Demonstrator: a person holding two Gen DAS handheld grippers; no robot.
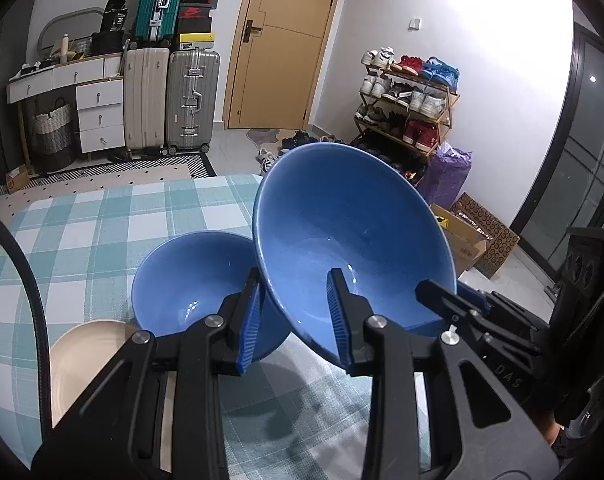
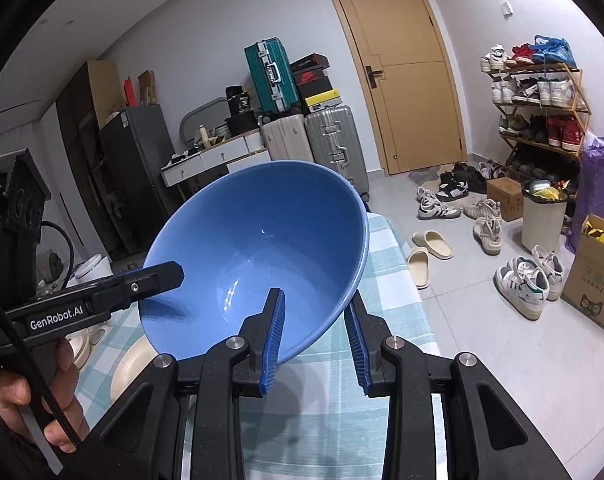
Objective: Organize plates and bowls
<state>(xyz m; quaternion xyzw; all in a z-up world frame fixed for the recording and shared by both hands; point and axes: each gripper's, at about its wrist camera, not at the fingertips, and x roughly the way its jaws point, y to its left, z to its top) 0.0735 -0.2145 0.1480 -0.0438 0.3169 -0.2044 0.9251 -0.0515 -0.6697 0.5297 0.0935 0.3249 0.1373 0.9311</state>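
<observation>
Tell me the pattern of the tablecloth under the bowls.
The tablecloth is a teal-and-white check, clearest in the left wrist view.

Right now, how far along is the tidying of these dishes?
Nothing looks finished yet. In hand: the big bowl is lifted and tilted, both the left gripper and the right gripper pinching its rim. The small bowl and a cream plate sit unstacked on the table, so stacking is probably what remains.
</observation>
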